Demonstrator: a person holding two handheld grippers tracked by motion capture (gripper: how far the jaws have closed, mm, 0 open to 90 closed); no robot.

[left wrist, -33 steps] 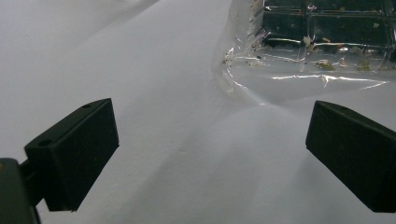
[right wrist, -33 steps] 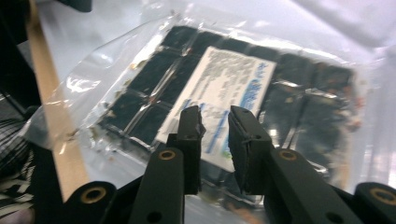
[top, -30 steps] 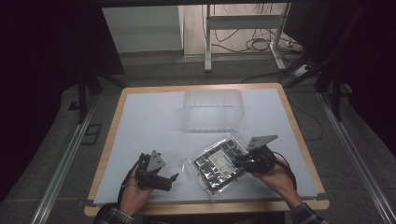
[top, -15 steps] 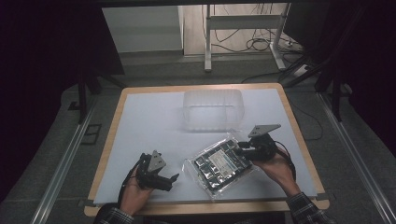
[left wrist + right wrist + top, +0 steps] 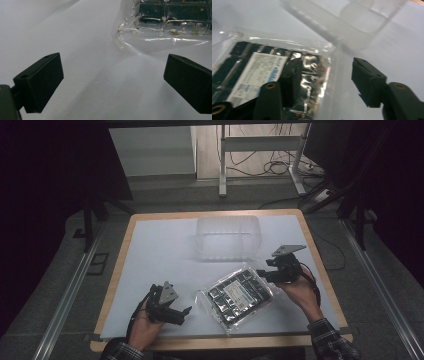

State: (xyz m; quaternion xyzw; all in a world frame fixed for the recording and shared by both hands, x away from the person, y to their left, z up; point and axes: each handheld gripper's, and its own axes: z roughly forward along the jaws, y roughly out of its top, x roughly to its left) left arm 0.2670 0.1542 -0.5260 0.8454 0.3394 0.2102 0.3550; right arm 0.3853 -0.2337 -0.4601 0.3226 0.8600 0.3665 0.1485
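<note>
A clear plastic bag [image 5: 235, 295] of dark blocks with a white label lies flat on the white table [image 5: 165, 245] near the front. My right gripper [image 5: 262, 274] hovers just off the bag's far right corner; its jaws have just been opening. In the right gripper view the right gripper [image 5: 325, 65] stands open over the bag [image 5: 259, 67], whose clear edge lies under the gap with no pad pressing on it. My left gripper [image 5: 184, 312] rests to the bag's left, and in its own view the left gripper [image 5: 112, 82] is wide open, with the bag [image 5: 170, 22] ahead.
An empty clear plastic container [image 5: 227, 237] stands at the back middle of the table, just beyond the bag; its rounded corner [image 5: 352, 22] looms close ahead of the right gripper. The table's wooden rim [image 5: 320, 265] runs along the right.
My right gripper has let go of the bag's corner, opened, and drawn back up and to the far right. The bag lies flat. The left gripper has not moved.
</note>
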